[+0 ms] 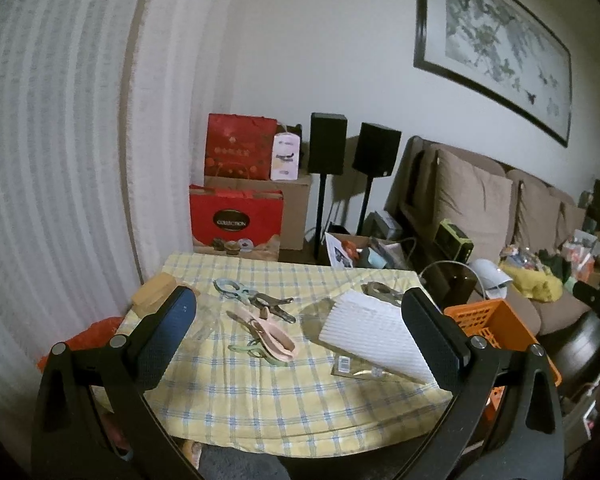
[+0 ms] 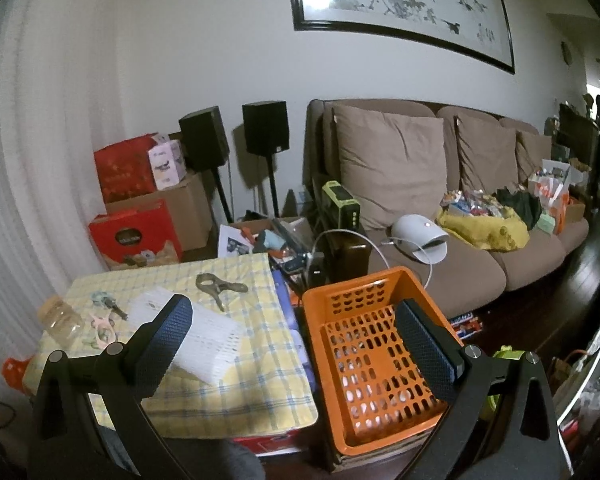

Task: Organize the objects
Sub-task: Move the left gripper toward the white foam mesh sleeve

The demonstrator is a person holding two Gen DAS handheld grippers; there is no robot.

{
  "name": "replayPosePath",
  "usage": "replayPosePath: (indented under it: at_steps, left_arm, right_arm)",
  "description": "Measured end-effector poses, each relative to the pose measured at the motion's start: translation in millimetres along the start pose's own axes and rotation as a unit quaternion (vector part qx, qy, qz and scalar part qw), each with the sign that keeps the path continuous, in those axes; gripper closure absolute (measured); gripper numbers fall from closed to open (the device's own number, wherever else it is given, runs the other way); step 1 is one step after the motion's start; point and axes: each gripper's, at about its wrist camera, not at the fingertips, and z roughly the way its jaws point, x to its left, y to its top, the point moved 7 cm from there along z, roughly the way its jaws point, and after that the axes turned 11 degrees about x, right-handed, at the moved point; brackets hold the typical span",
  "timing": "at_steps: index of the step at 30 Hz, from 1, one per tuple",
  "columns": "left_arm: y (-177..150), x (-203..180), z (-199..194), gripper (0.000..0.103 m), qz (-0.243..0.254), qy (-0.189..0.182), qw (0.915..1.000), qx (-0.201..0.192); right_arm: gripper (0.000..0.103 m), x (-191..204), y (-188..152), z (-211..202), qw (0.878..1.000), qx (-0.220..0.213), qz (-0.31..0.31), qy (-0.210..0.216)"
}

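On the yellow checked tablecloth [image 1: 280,392] lies a cluster of large clips: a teal one [image 1: 230,288], a dark one [image 1: 272,305], a pink one [image 1: 268,330] and a green one [image 1: 256,350]. A bronze clip [image 1: 380,290] lies apart behind a white ribbed pack [image 1: 374,334]. My left gripper [image 1: 300,312] hovers open over the near part of the table, holding nothing. An empty orange basket [image 2: 352,276] stands to the right of the table. My right gripper [image 2: 292,316] is wide open with nothing in it, its left finger over the white pack [image 2: 208,344] and its right finger over the basket.
A clear jar with a wooden lid [image 2: 60,320] stands at the table's left edge. Red gift boxes [image 1: 236,220], cardboard boxes and two speakers on stands [image 1: 328,144] are behind the table. A brown sofa [image 2: 400,160] with clutter runs along the right wall.
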Motion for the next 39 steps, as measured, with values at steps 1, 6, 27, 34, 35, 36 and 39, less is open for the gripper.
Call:
replayPosePath:
  at_steps: [1,6,27,34,35,36,39]
  left_arm:
    - [-1,-1,3,0.0,-0.001,-0.003,1.0,0.004]
    - [4,-9,20,0.0,0.0,-0.012,0.9997,0.02]
    - [56,-68,65,0.0,0.051,-0.062,0.9953,0.053]
    - [87,-101,72,0.0,0.038,-0.073,0.9965,0.015]
    - [82,-105,83,0.0,0.034,-0.082,0.9955,0.034]
    - [76,-106,95,0.0,0.017,-0.081,0.995,0.055]
    - [54,-114,107,0.0,0.007,-0.104,0.9924,0.064]
  right_arm:
    - [0.001,-1,0,2,1.0,0.001,0.001,-0.001]
    - [0.001,-6,0,12,1.0,0.014,0.011,0.0]
    - [0.001,-47,17,34,0.996,0.016,0.087,-0.019]
    - [0.001,-60,58,9,0.98,-0.053,0.188,0.041]
    - [0.001,-60,53,5,0.978,-0.06,0.195,0.045]
    - [0.001,-60,48,3,0.977,-0.06,0.199,0.045]
    - [0.001,-55,33,8,0.981,-0.047,0.186,0.025]
